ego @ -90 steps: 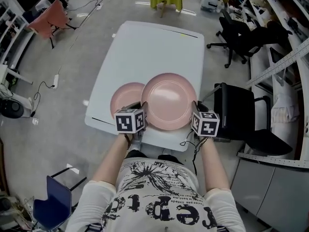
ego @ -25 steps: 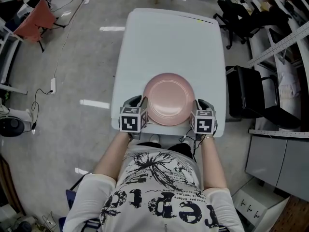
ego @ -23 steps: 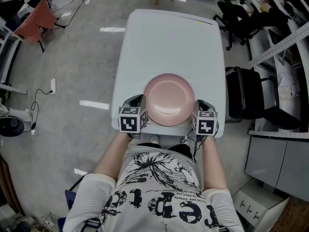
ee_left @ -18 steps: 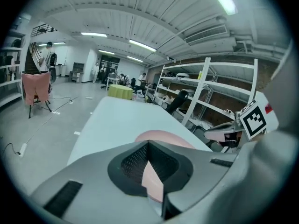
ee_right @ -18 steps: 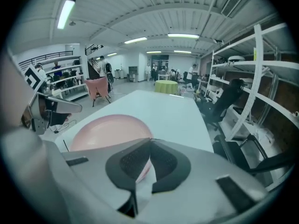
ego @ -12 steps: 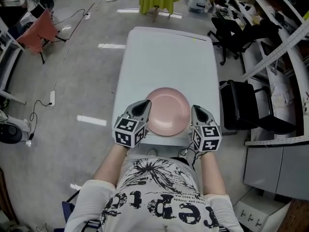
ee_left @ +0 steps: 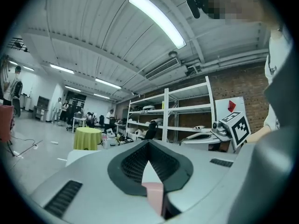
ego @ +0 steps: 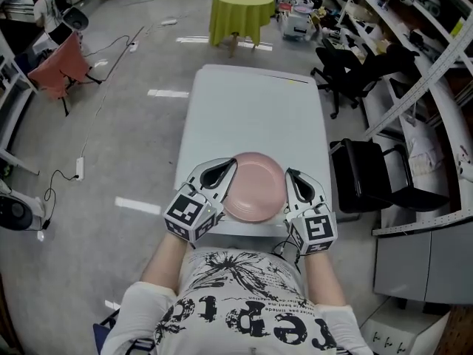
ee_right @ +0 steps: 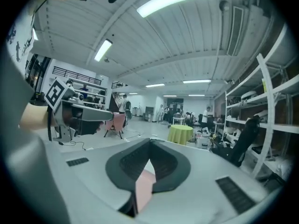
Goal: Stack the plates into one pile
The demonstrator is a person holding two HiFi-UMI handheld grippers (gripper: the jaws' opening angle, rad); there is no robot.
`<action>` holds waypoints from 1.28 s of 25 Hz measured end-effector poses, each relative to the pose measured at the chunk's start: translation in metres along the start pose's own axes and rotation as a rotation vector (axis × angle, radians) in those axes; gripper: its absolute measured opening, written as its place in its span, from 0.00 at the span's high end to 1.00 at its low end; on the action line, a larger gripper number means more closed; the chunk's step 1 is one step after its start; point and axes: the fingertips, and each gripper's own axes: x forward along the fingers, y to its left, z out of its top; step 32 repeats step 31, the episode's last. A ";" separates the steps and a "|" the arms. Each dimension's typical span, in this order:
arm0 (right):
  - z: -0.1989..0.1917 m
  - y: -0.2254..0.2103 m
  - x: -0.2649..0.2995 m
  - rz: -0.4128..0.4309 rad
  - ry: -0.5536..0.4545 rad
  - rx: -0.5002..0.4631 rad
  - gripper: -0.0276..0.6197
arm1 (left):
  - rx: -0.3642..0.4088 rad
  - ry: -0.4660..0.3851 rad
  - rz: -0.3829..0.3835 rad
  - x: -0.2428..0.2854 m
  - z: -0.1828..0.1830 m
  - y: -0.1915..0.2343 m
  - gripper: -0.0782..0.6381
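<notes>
The pink plates form one pile point(ego: 254, 187) near the front edge of the white table point(ego: 251, 109). My left gripper point(ego: 228, 164) hangs over the pile's left rim and my right gripper point(ego: 290, 176) over its right rim. Both have come up off the table and point roughly level. The left gripper's jaws point(ee_left: 149, 146) are shut with nothing held; a sliver of pink plate point(ee_left: 154, 195) shows below through the gap. The right gripper's jaws point(ee_right: 149, 146) are shut the same way, with pink plate point(ee_right: 144, 185) under them.
A black chair point(ego: 377, 176) stands close to the table's right side, with shelving point(ego: 429, 43) behind it. Beyond the table's far end is a round table with a green cloth point(ego: 240, 6). A red chair point(ego: 63, 58) and floor cables point(ego: 63, 183) lie to the left.
The two separate plates became one pile. Both grippers, open beside the pile a second ago, have shut and risen off the table. The head view has tilted up to show more of the room.
</notes>
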 end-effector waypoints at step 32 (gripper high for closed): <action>-0.009 -0.002 0.004 -0.059 0.000 0.065 0.95 | -0.012 0.060 0.038 0.006 -0.022 0.003 0.89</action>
